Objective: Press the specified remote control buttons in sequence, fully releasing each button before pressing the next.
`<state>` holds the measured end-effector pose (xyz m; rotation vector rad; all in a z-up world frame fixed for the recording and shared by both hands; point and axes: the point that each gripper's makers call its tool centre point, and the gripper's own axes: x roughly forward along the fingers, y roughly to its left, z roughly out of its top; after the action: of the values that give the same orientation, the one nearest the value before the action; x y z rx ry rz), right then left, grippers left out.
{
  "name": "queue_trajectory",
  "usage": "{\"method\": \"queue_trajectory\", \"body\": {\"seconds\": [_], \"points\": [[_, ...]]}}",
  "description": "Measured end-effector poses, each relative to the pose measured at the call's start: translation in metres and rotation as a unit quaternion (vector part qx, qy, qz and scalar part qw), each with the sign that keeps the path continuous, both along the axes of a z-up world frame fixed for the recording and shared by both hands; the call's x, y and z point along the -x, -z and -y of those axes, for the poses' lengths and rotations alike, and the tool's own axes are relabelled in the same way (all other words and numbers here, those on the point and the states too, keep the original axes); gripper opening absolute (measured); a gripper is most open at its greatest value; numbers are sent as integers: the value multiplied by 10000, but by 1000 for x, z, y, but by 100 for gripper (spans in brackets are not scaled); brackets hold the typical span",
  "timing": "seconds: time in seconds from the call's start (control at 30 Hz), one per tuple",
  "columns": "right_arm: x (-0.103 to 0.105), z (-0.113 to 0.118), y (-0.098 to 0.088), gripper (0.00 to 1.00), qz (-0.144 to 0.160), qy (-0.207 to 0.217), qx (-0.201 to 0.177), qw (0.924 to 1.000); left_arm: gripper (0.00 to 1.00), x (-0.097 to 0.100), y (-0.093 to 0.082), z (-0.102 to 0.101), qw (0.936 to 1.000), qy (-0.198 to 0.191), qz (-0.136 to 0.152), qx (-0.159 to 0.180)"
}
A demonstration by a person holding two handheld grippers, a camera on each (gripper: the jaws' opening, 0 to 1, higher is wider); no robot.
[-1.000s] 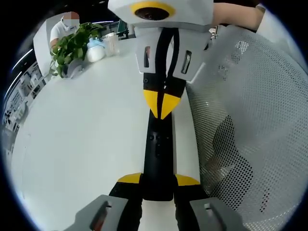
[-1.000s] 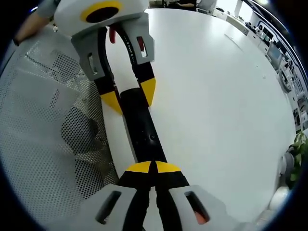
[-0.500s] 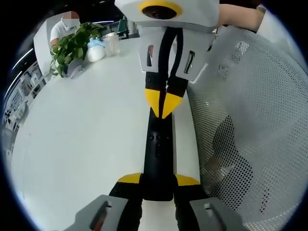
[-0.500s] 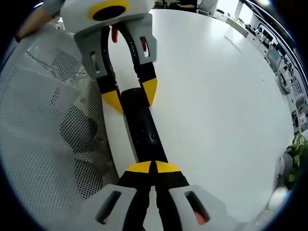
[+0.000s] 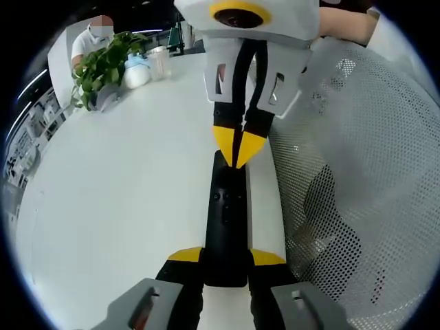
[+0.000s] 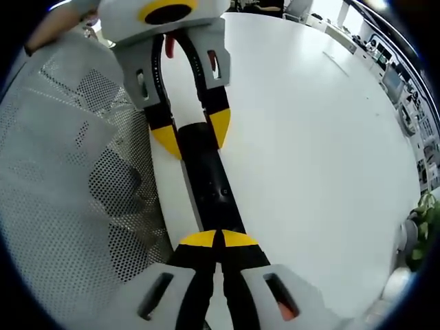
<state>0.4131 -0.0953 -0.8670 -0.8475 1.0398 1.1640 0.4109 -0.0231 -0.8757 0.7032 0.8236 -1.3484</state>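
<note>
1. While the remote control (image 5: pixel 225 227) lies lengthwise on the white tabletop (image 5: pixel 124 192), near the edge by a perforated chair (image 5: pixel 357 179), its near end sits clamped between the jaws of the left hand-held gripper (image 5: pixel 225 256).
2. Over the last second the right hand-held gripper (image 5: pixel 238 148), jaws closed with nothing between them, has shifted slightly along the remote toward its far end; judged: repositioning between presses.
3. In the right gripper view, the right hand-held gripper (image 6: pixel 221 239) points down onto the remote control (image 6: pixel 206 172).
4. A potted plant (image 5: pixel 103 65) stands well apart.

White table (image 5: pixel 124 199) — black remote (image 5: pixel 225 227), potted plant (image 5: pixel 103 65), cups (image 5: pixel 148 67) at far edge
</note>
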Motion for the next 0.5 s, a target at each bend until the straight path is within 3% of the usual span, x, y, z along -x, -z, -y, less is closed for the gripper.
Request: {"method": "queue_trajectory", "body": {"seconds": [0.3, 0.5], "points": [[1, -2, 1, 0, 80, -1, -36, 10000, 24, 0, 0, 0, 10000, 5, 3, -23], [3, -3, 2, 0, 312, -237, 117, 9992, 24, 1, 0, 0, 10000, 48, 50, -64]]}}
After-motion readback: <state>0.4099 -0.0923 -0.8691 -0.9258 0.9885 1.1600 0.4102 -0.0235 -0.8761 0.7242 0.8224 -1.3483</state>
